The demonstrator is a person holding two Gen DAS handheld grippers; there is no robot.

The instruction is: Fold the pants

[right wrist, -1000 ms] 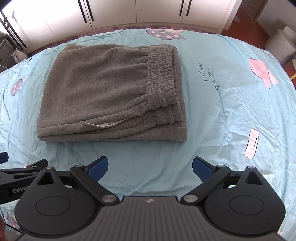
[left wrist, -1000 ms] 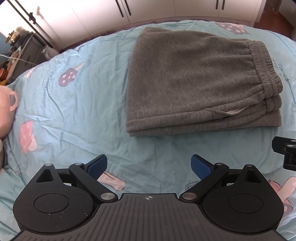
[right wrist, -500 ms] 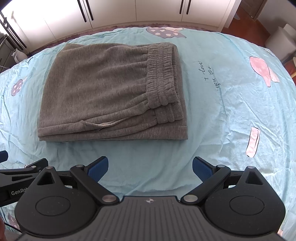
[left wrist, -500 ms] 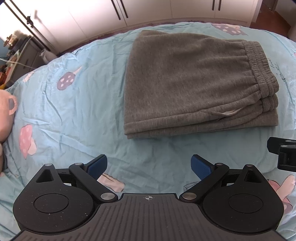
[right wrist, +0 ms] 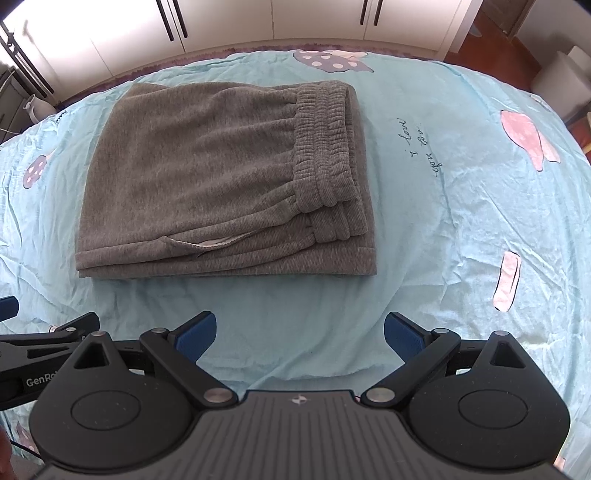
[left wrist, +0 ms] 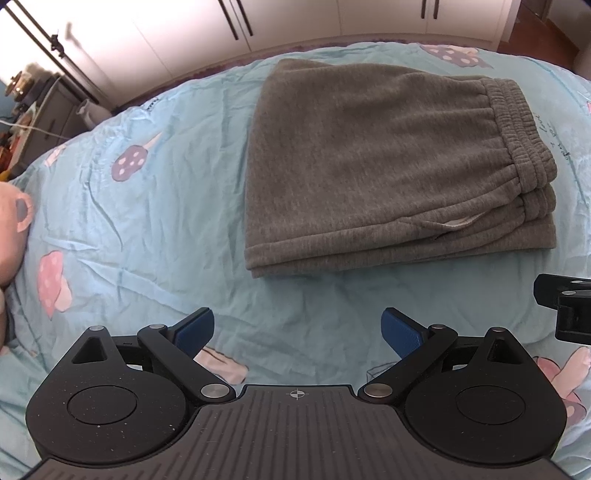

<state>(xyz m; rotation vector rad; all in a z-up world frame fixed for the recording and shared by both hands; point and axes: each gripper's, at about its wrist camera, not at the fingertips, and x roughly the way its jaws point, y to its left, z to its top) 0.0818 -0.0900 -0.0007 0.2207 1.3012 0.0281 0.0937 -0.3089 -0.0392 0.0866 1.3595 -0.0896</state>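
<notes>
Grey fleece pants (left wrist: 388, 162) (right wrist: 221, 177) lie folded into a thick rectangle on the light-blue bed sheet (left wrist: 147, 206) (right wrist: 461, 221), with the elastic waistband on the right side and a pocket slit near the front edge. My left gripper (left wrist: 297, 332) hovers open over bare sheet, short of the stack's front-left corner, holding nothing. My right gripper (right wrist: 300, 334) is open too, in front of the stack's front edge, its blue pads empty. Part of the right gripper's body (left wrist: 569, 310) shows at the right edge of the left wrist view.
White wardrobe doors (right wrist: 258, 22) run along the far side of the bed. A dark cabinet with clutter (left wrist: 40, 107) stands at the far left, a pink plush shape (left wrist: 11, 229) lies at the left edge, and a white bin (right wrist: 561, 77) sits on the floor at right.
Both grippers have drifted back slightly from the folded pants, staying open. The pants have not moved.
</notes>
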